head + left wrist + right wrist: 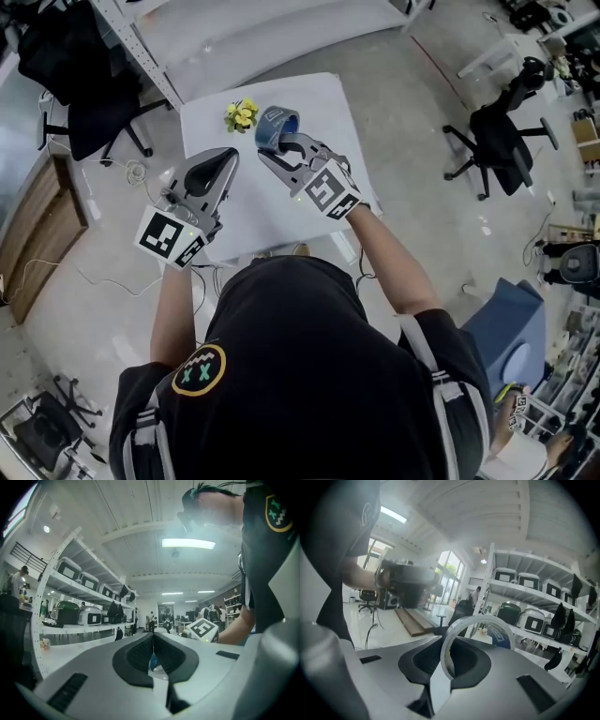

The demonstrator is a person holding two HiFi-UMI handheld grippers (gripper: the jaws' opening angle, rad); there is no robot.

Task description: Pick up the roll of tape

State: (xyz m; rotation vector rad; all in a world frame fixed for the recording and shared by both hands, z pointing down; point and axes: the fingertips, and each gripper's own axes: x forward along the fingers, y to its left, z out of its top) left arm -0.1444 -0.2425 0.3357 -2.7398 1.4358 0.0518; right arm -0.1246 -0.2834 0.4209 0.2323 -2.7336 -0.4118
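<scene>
White table (274, 202) below; tape roll (274, 122) partly jaw-covered

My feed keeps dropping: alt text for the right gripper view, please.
The right gripper is shut on the roll of tape, pinching one side so the ring stands upright above the jaws. White shelves holding grey cases rise behind it at right, and a blurred arm crosses the upper left.

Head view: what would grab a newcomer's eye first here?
The blue roll of tape, pinched in the right gripper over the white table. Next, the yellow flowers lying on the table close beside it, and the left gripper, shut and empty, alongside.
</scene>
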